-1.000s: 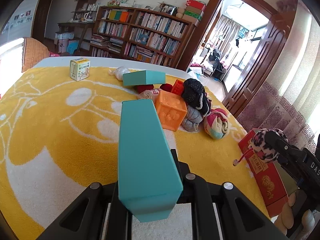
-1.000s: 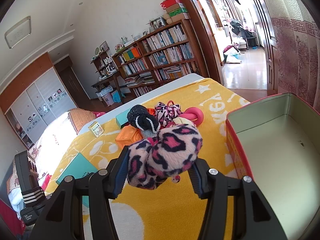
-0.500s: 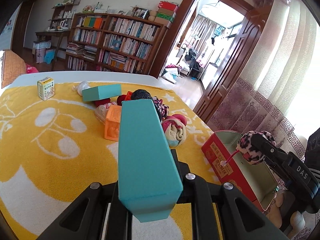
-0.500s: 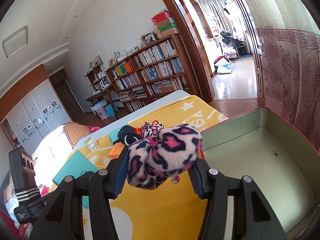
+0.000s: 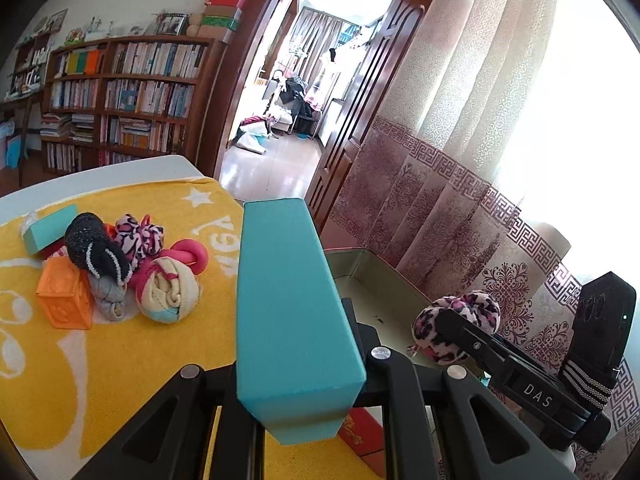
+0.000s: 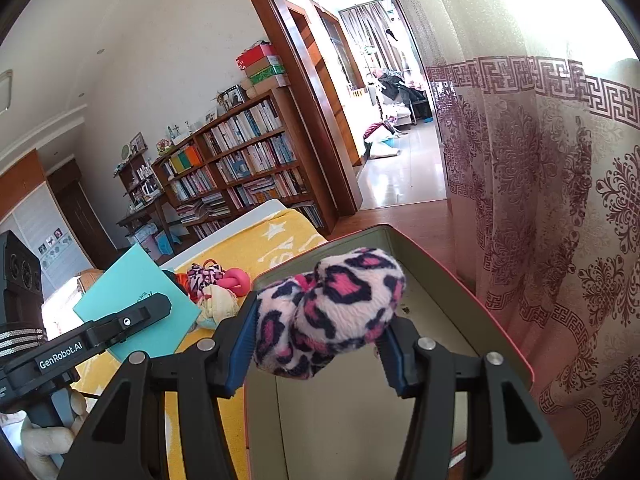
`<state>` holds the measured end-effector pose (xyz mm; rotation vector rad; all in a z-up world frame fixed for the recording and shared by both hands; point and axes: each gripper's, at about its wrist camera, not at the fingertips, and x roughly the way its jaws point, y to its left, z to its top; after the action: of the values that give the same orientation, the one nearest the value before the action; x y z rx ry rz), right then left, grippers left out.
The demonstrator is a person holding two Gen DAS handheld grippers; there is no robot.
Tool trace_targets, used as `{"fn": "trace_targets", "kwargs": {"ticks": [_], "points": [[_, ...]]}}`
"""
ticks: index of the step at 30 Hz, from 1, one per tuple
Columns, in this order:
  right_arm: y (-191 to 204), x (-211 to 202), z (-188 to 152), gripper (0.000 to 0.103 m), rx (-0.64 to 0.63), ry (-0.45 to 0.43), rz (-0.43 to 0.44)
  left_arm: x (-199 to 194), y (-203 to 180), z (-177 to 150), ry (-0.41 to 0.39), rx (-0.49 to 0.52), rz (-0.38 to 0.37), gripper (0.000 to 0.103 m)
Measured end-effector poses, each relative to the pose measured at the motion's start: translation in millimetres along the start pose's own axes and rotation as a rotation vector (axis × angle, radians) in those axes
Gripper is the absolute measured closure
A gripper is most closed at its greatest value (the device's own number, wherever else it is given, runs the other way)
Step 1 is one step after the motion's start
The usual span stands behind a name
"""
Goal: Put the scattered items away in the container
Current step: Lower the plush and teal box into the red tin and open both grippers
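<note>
Container: a rectangular metal tin with a red outer wall and a dull grey-green interior, set at the edge of the bed beside the patterned curtain. Its interior appears bare except for a small dark speck.

Right gripper: pinching a plush leopard-print scrunchie, pink, white and navy, between blue pads, directly above the tin's interior. Left gripper: clamped on a long teal box, smooth matte card with sharp edges, near the tin's left rim.

Hazards:
- The scrunchie is soft and compressible. It may cling to the pads on release, or bounce off the hard metal floor.
- The teal box is long and projects well past the fingers. Lowered at an angle, it could strike the rim and shift or tip the tin towards the bed edge.
- Both grippers are close together over one opening; simultaneous descent risks collision.

Remaining items lie in a cluster on the yellow towelling blanket: a second teal box, an orange embossed cube, rolled knitted socks, a black fuzzy item, another leopard scrunchie and a pink knotted ring.
</note>
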<state>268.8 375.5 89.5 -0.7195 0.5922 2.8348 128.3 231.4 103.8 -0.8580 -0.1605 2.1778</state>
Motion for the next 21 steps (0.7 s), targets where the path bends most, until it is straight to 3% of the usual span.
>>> {"fn": "trace_targets", "kwargs": {"ticks": [6, 13, 14, 16, 17, 18, 21], "points": [[-12.5, -3.0, -3.3, 0.045, -0.009, -0.006, -0.035, 31.7, -26.3, 7.1, 0.034, 0.033, -0.047, 0.087], [-17.5, -1.3, -4.4, 0.045, -0.017, -0.010, -0.051, 54.4, -30.9, 10.8, 0.073, 0.023, -0.071, 0.086], [-19.0, -0.3, -4.6, 0.041, -0.016, -0.008, -0.047, 58.1, -31.0, 11.4, 0.084, 0.018, -0.079, 0.081], [-22.2, -0.6, -5.1, 0.035, 0.000, -0.010, -0.045, 62.4, -30.0, 10.7, 0.104, 0.005, -0.085, 0.054], [-24.6, -1.0, -5.7, 0.033, 0.012, -0.013, -0.040, 61.4, -28.5, 9.5, 0.095, -0.001, -0.074, 0.031], [-27.0, -1.4, -5.6, 0.032, 0.025, -0.016, -0.037, 59.5, -27.6, 8.2, 0.077, -0.003, -0.059, 0.026], [-31.0, -2.4, -5.1, 0.030, 0.039, -0.024, -0.045, 57.4, -23.7, 8.6, 0.070, -0.002, -0.050, 0.026]]}}
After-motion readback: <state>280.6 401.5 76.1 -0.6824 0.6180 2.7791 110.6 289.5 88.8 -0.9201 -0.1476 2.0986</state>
